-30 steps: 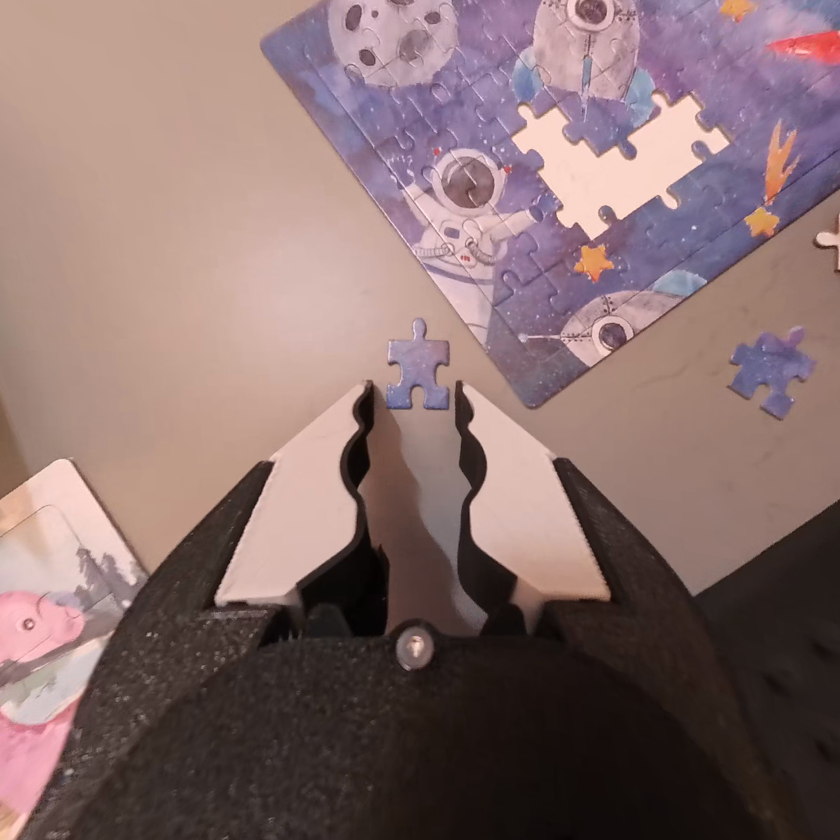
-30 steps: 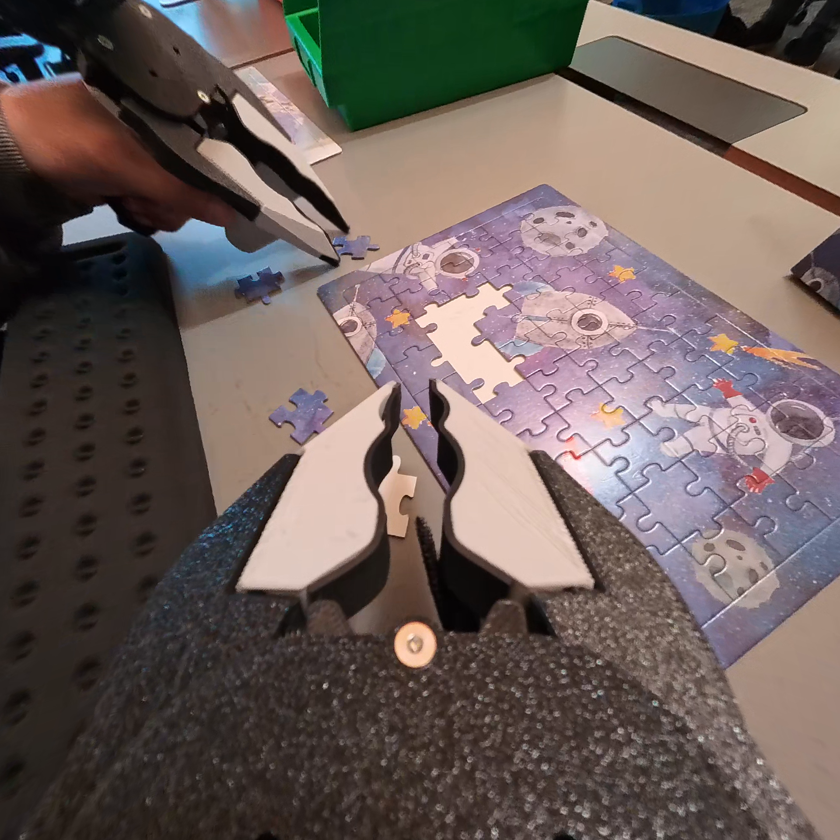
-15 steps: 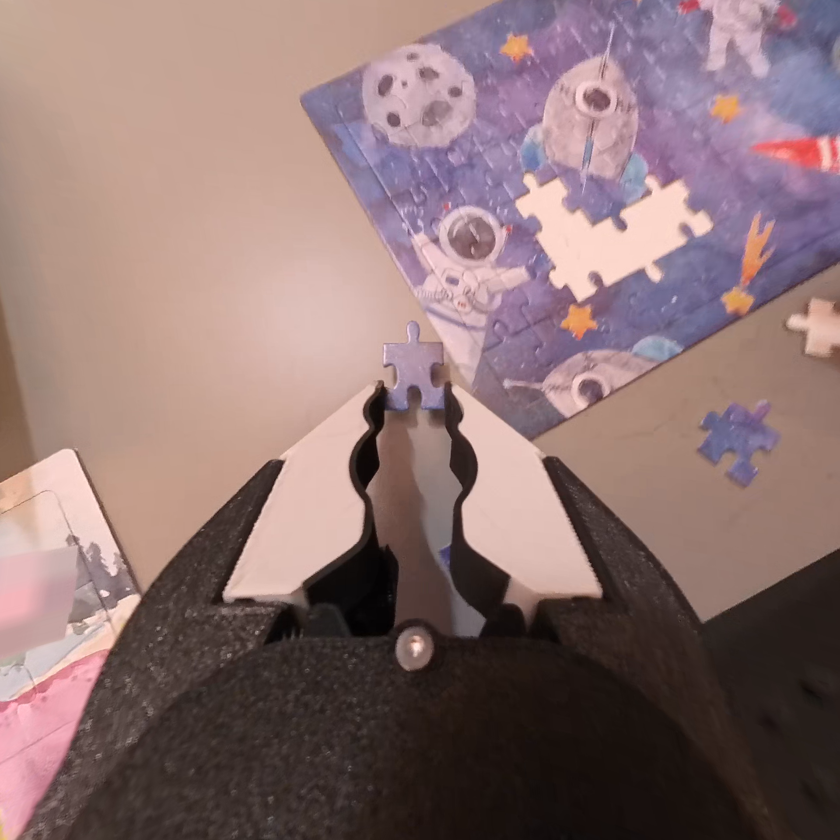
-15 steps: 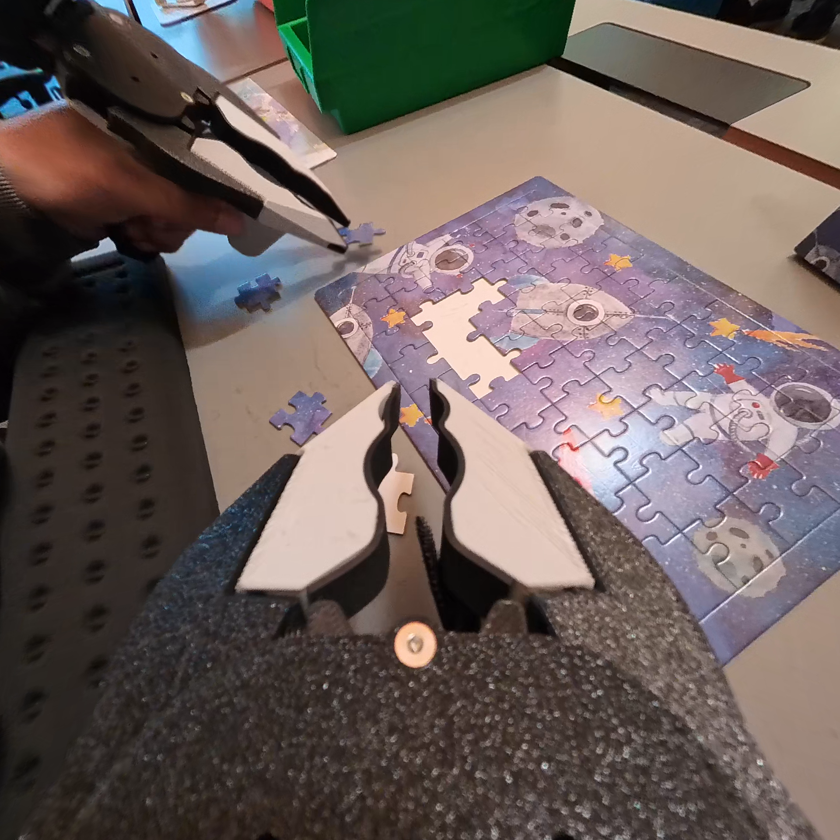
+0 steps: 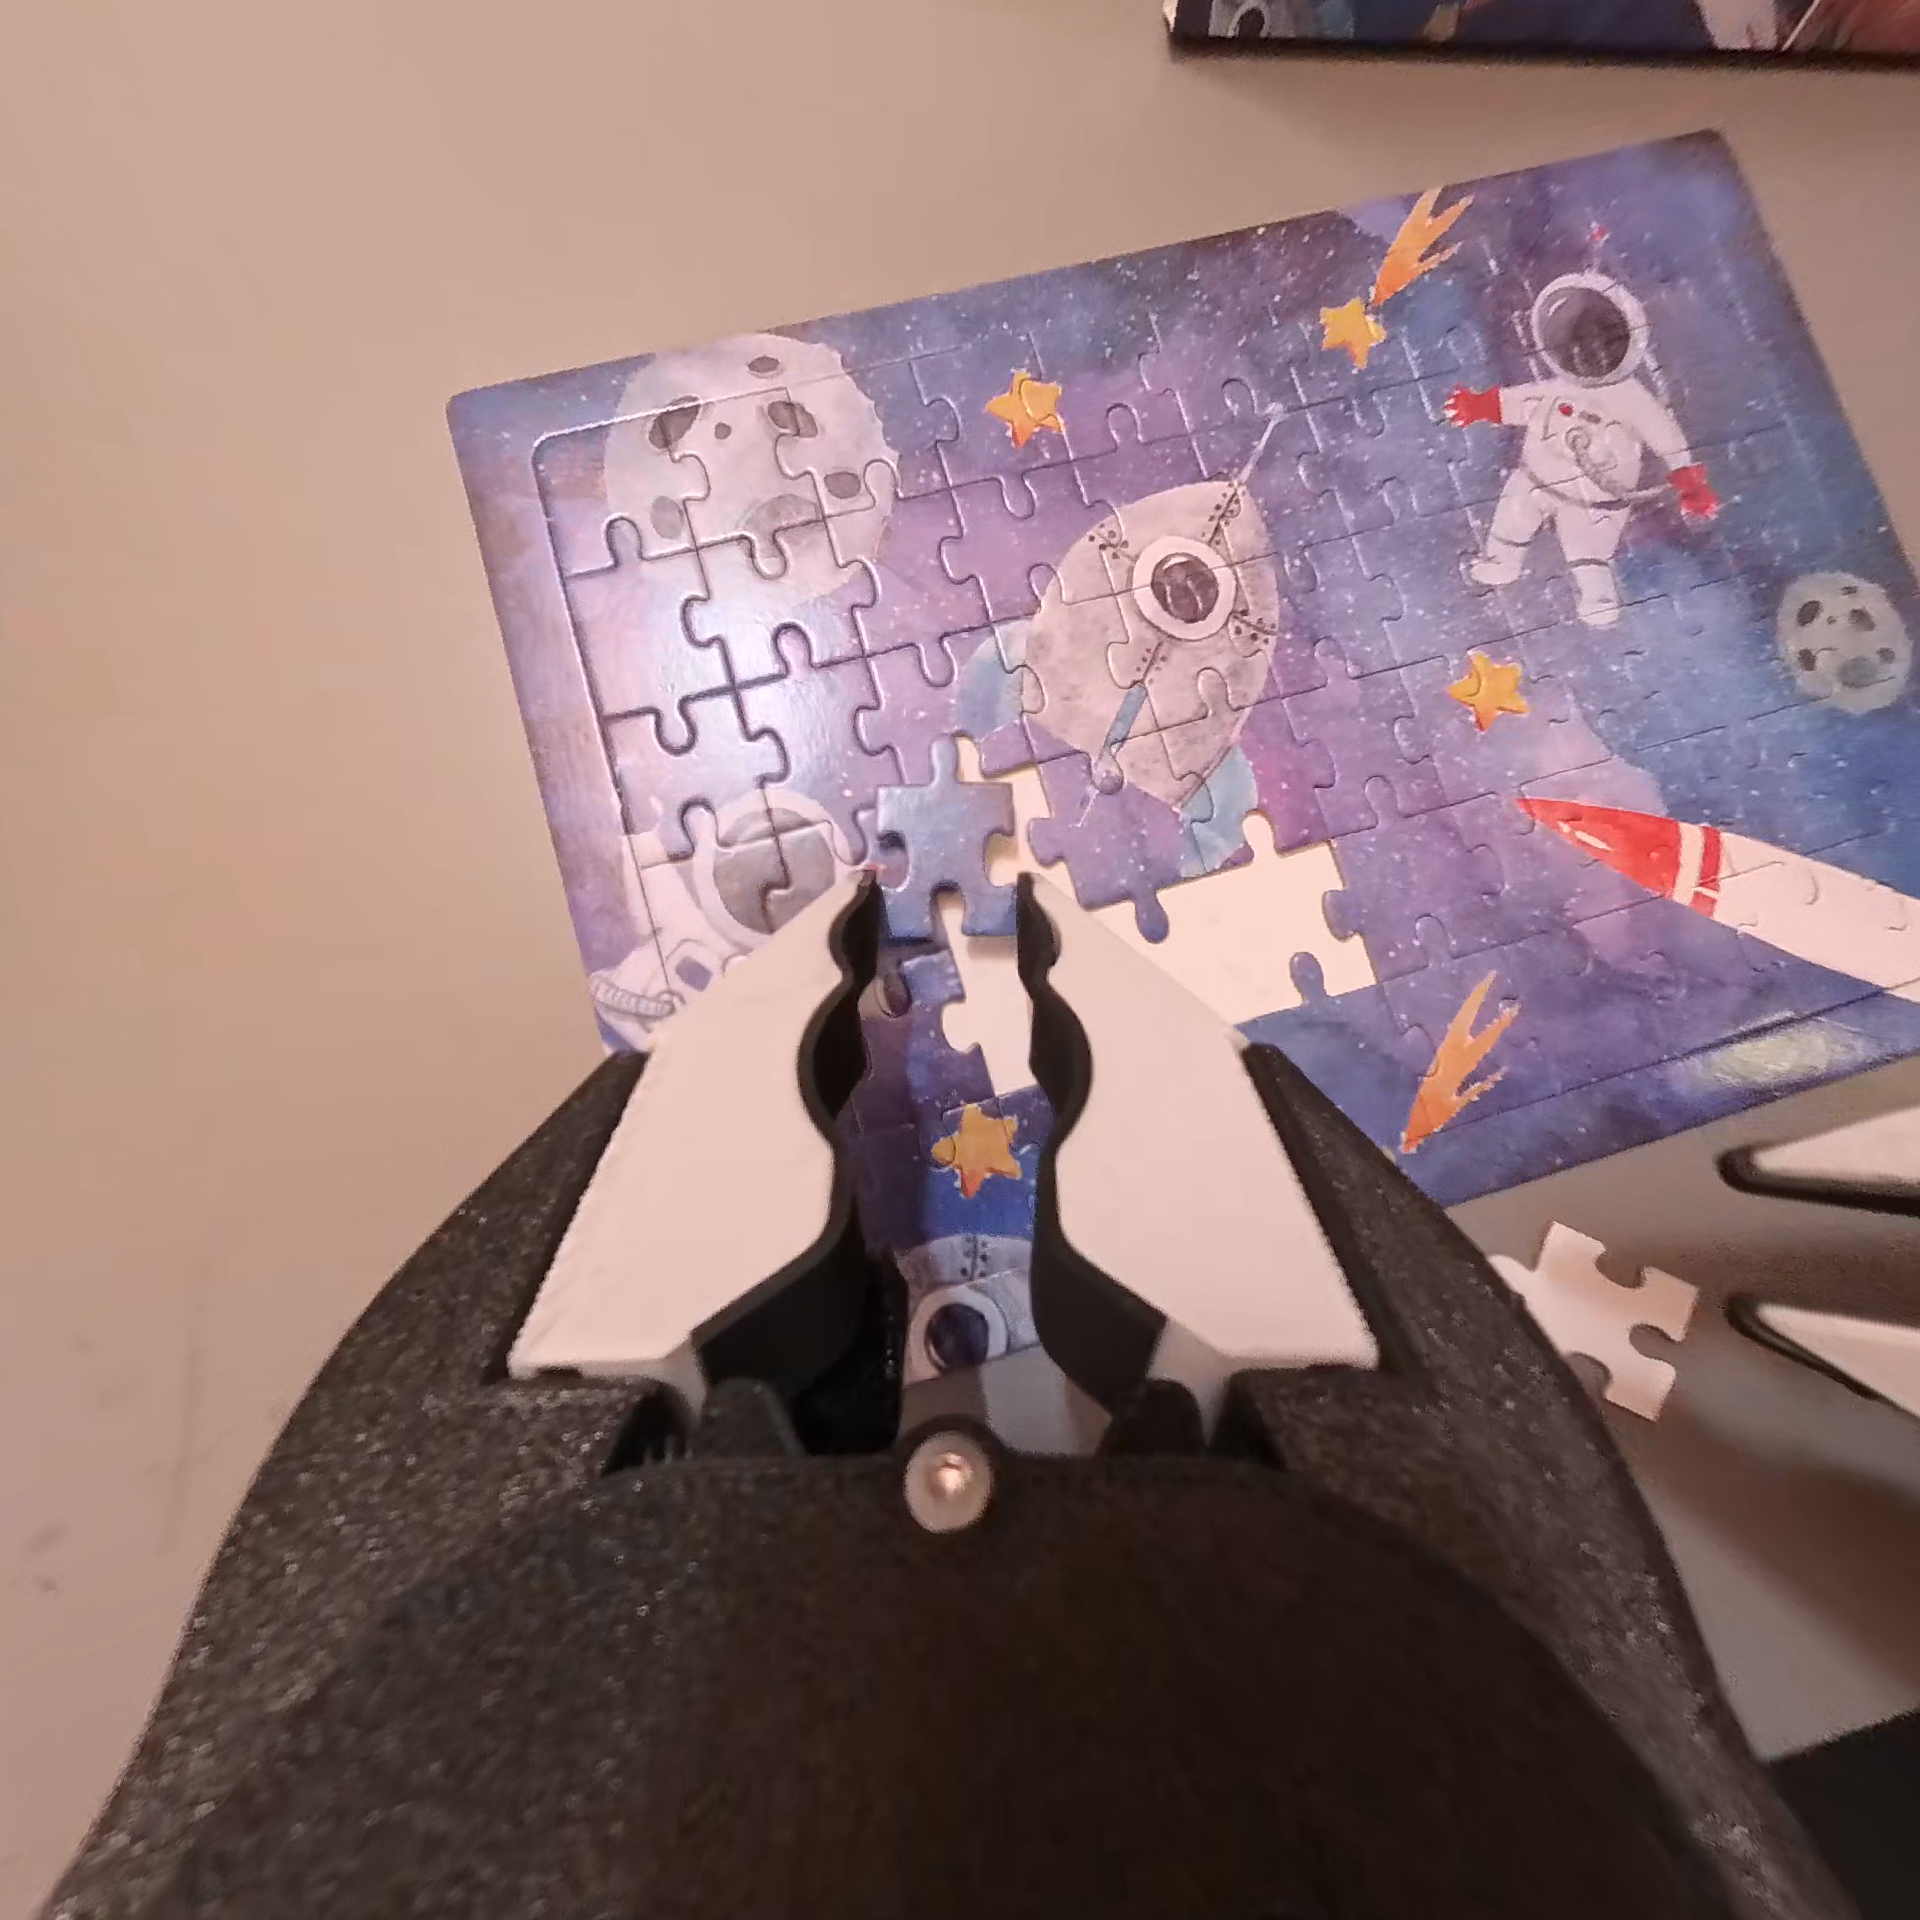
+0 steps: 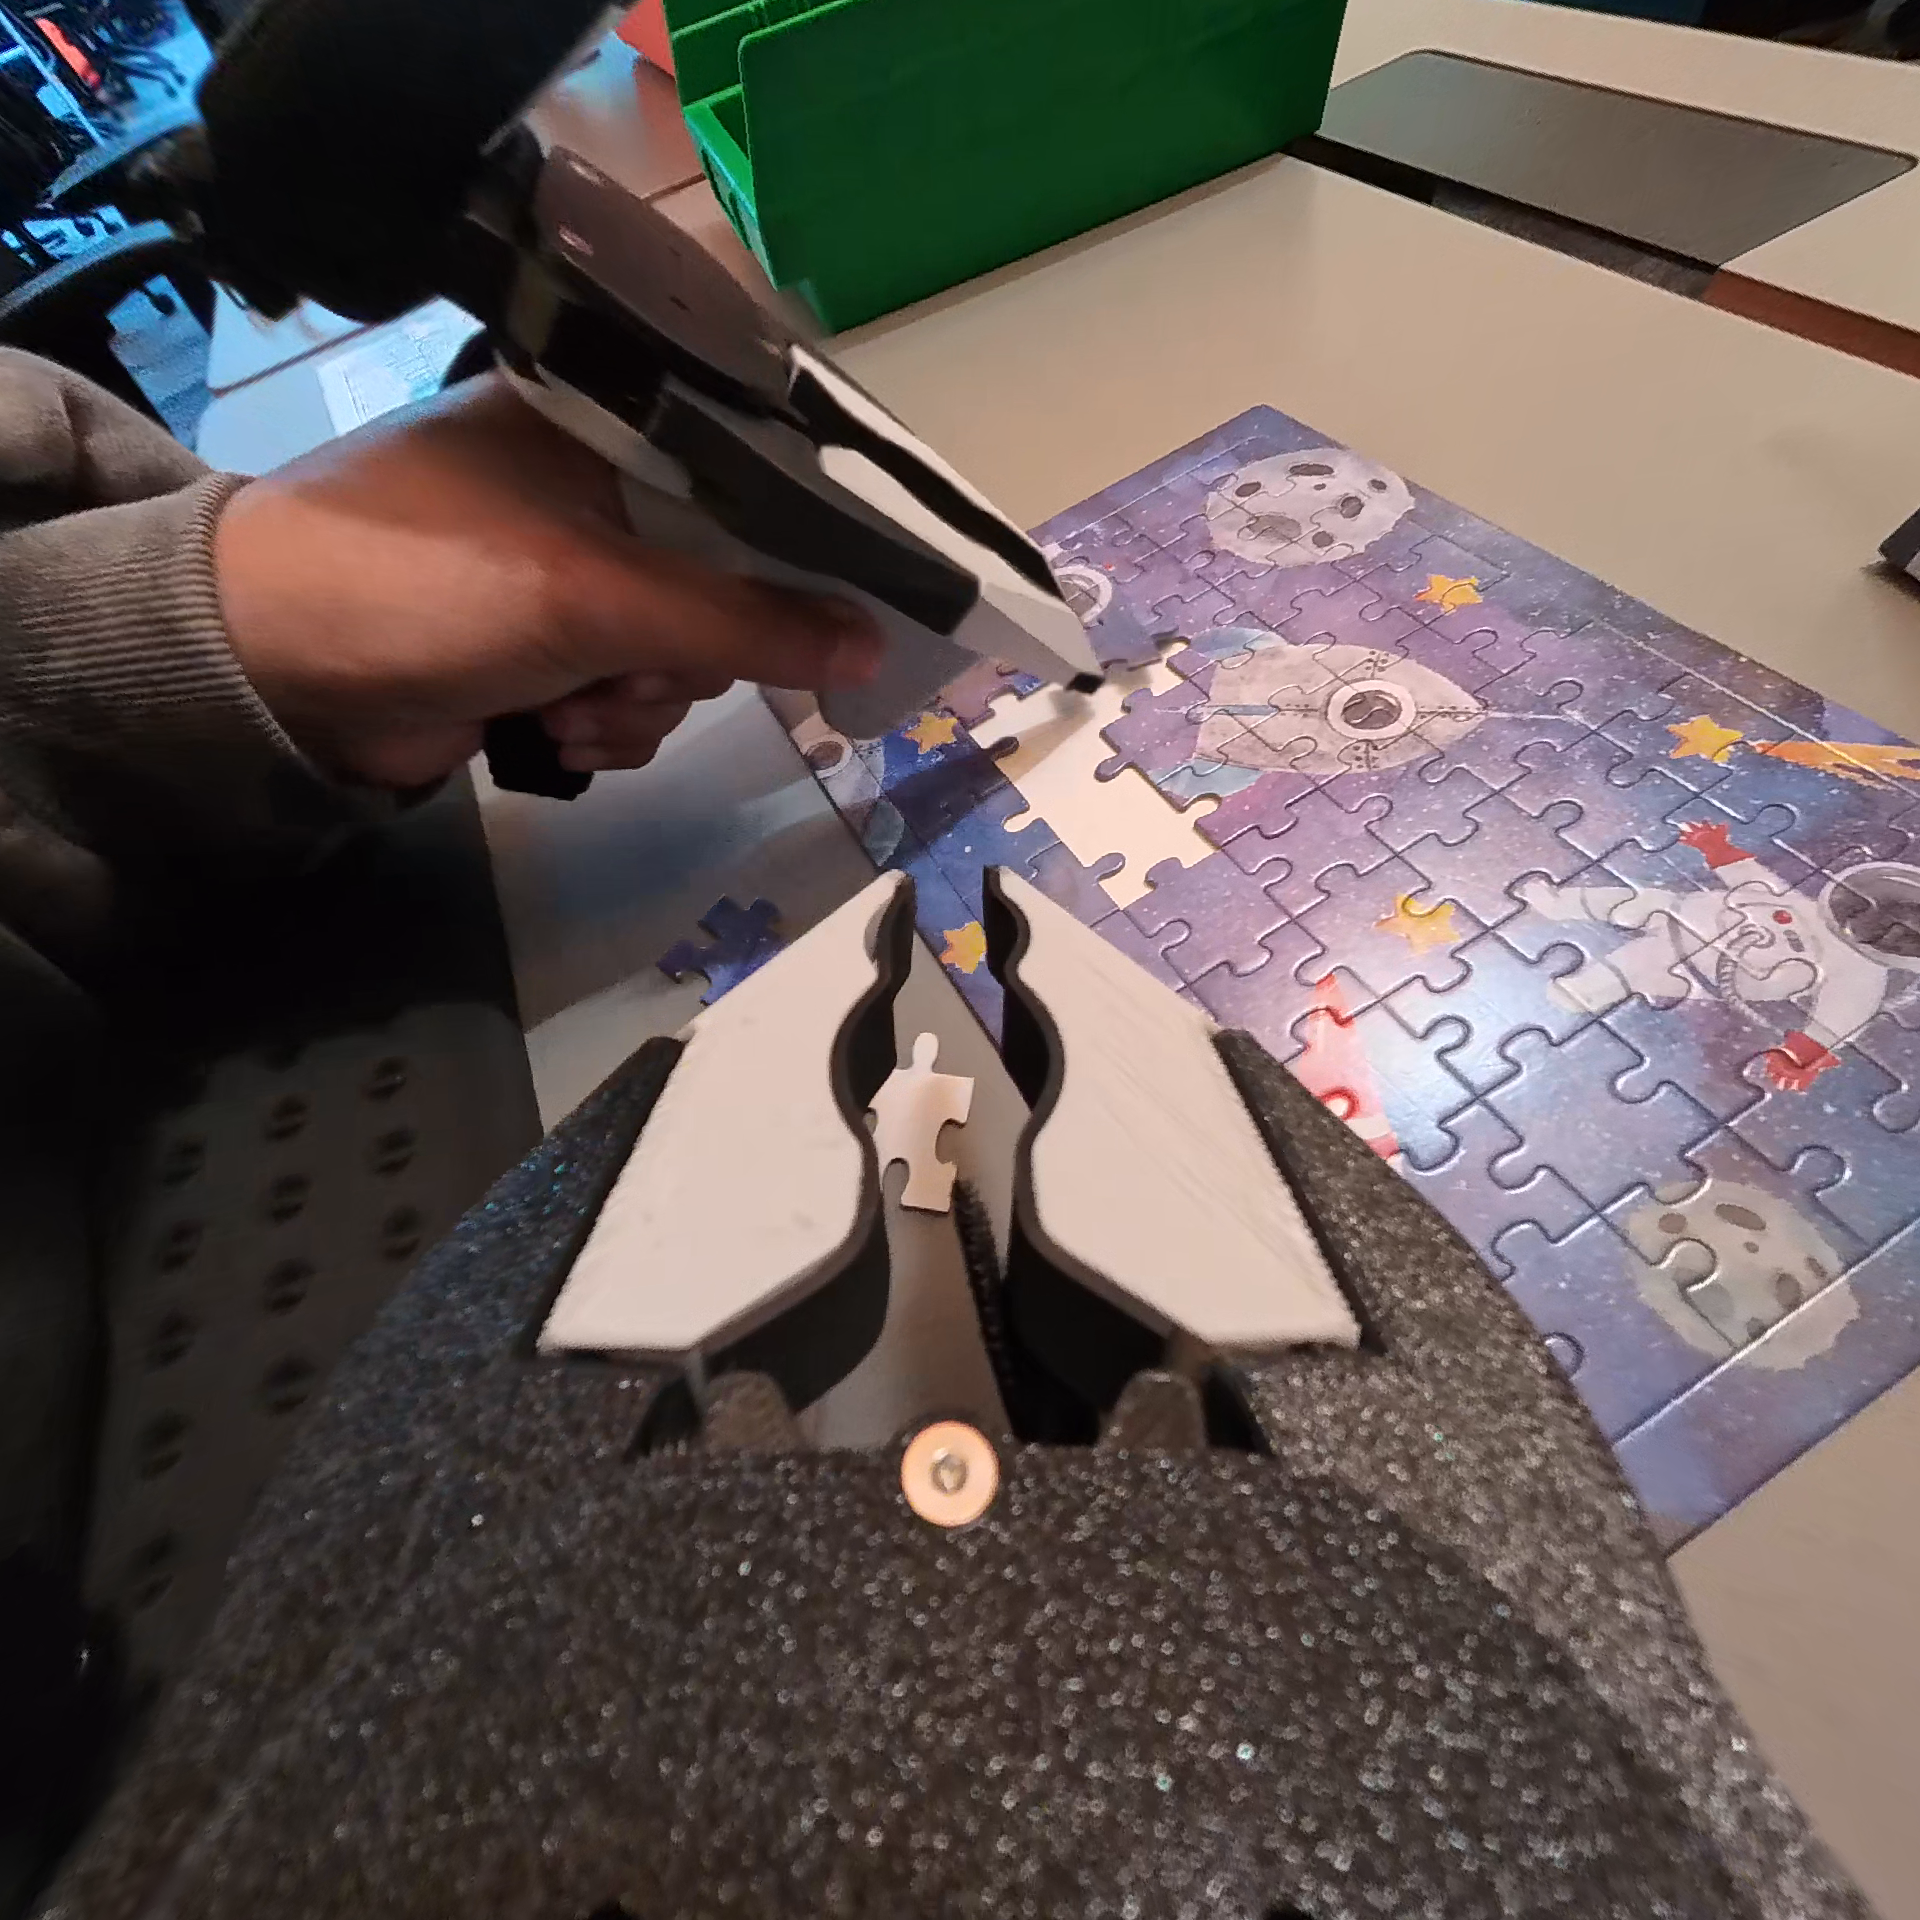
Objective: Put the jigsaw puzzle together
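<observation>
The left gripper [image 5: 948,883] pinches a glossy blue knobbed piece [image 5: 943,840] over the white cardboard gap [image 5: 1236,920] in the space-themed puzzle [image 5: 1351,644], while the right gripper [image 6: 948,904] hovers slightly parted above a white face-down piece [image 6: 923,1132] on the smooth beige table [image 6: 1299,312].

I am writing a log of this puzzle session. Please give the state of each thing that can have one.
Left gripper: shut on blue piece.
Blue piece: held over white gap.
Right gripper: jaws open, holding nothing.
Space puzzle: mostly assembled, one white gap left.
White piece: loose, face down.
Dark blue piece: loose, face up.
</observation>
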A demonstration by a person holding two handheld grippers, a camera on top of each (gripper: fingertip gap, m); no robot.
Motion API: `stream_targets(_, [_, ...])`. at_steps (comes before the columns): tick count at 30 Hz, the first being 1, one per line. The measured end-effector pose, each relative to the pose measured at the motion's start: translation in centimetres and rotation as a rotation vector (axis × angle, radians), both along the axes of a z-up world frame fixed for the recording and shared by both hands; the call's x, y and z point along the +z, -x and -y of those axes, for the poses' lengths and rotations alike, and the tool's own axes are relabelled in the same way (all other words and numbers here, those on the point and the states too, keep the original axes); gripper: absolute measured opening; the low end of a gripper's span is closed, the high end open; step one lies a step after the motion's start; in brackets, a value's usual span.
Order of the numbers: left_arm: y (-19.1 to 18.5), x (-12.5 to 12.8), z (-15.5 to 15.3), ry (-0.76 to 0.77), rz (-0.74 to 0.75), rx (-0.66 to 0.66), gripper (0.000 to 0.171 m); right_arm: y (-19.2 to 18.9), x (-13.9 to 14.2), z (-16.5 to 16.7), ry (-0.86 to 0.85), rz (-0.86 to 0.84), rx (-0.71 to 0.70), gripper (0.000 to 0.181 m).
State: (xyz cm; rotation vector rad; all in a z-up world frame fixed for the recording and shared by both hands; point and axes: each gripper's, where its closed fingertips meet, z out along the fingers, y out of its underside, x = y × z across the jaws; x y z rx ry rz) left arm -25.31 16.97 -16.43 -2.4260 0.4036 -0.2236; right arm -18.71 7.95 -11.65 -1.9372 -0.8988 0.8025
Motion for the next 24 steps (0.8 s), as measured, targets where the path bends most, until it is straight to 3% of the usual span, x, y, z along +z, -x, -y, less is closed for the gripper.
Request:
stream_targets(12, [-0.92, -0.24, 0.46, 0.038, 0.041, -0.004, 0.031, -0.03, 0.08, 0.16, 0.024, -0.024, 0.007, 0.014])
stream_targets(16, [-0.58, -0.43, 0.49, 0.021, -0.034, -0.053, 0.025, 0.03, -0.09, 0.21, 0.024, -0.013, 0.01, 0.015])
stream_targets(19, [-0.47, -0.52, 0.64, -0.001, -0.099, -0.091, 0.031, 0.01, -0.14, 0.19, 0.026, -0.012, 0.01, 0.015])
stream_targets(24, [-0.4, -0.54, 0.32, -0.016, -0.075, -0.06, 0.034, 0.03, -0.18, 0.22, 0.031, -0.014, 0.013, 0.015])
